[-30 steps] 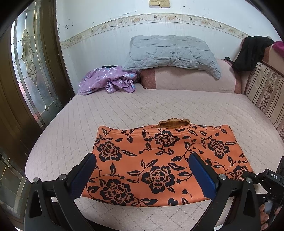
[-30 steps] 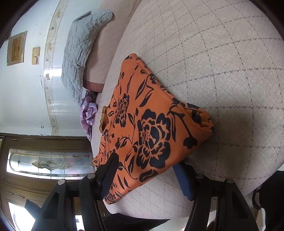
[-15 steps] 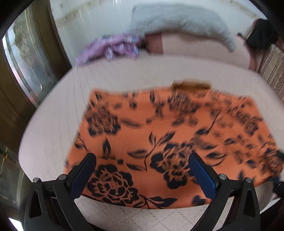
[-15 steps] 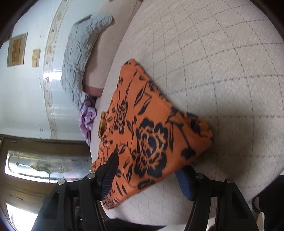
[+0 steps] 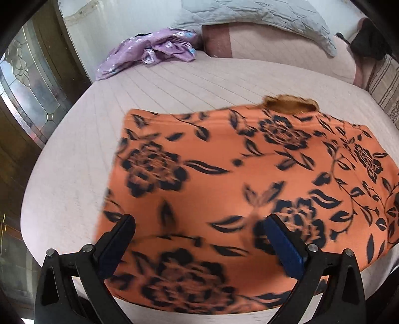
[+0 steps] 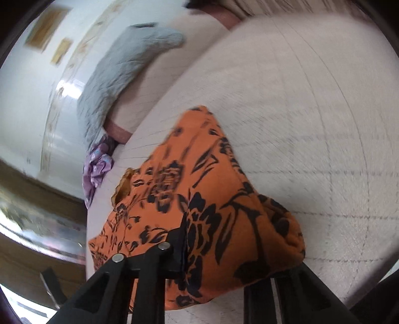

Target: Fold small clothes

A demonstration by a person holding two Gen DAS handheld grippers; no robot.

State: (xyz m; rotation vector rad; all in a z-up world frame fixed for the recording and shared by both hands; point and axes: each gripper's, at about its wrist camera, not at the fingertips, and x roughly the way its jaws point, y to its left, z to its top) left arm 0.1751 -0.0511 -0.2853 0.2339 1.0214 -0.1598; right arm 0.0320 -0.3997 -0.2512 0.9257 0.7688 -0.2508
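An orange garment with black flowers (image 5: 224, 179) lies folded flat on the pale quilted bed (image 5: 174, 82). My left gripper (image 5: 199, 239) is open, its blue-padded fingers (image 5: 284, 241) spread wide just above the garment's near edge. In the right wrist view the same garment (image 6: 212, 219) has its right end bunched between the jaws of my right gripper (image 6: 232, 261), which is shut on that corner. The right finger is mostly hidden under the cloth.
A crumpled purple garment (image 5: 149, 49) lies at the far left of the bed by the wall. A grey quilted pillow (image 5: 254, 15) rests on a pink bolster (image 5: 274, 47). A dark cloth (image 5: 369, 42) hangs at far right. A glass-panelled door (image 5: 27, 82) stands left.
My left gripper has moved forward and down over the garment's near edge, still open. My right gripper has closed in on the garment's right end and the cloth now bunches between its jaws.
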